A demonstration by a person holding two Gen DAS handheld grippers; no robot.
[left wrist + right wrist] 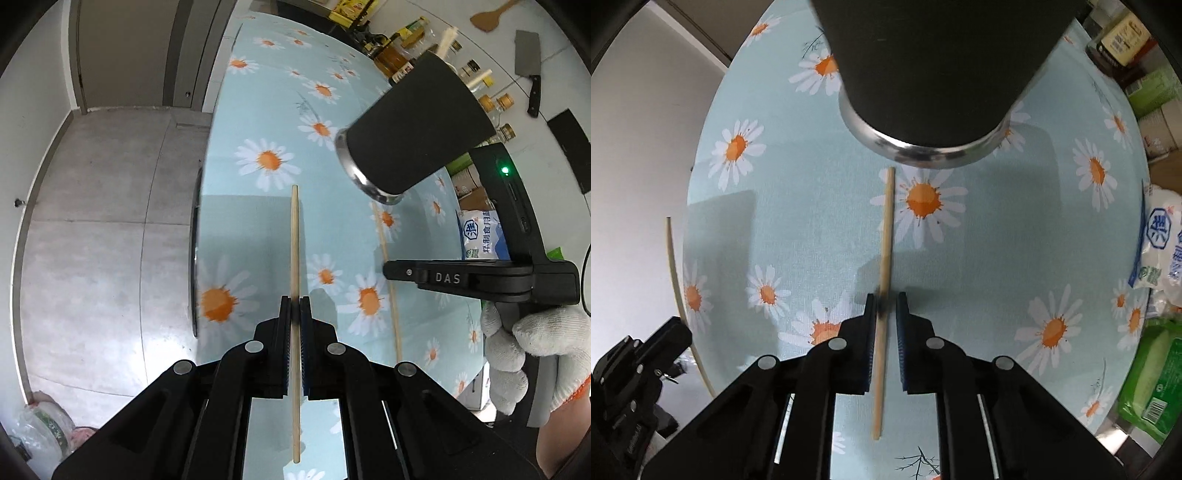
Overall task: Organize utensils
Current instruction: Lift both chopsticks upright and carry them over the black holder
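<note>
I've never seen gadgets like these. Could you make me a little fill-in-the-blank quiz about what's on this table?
1. The left hand-held gripper is clamped on a wooden ____.
2. The tablecloth is printed with white and orange ____.
3. The cup with the silver bottom rim has a ____ wall.
Missing words: chopstick; daisies; black.

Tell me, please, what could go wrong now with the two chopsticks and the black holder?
The left gripper pinches its chopstick near mid-length, so it may pivot.

The right gripper looks barely closed on the second chopstick, which may slip.

The tall black utensil holder is close, and a bump could tip it.
</note>
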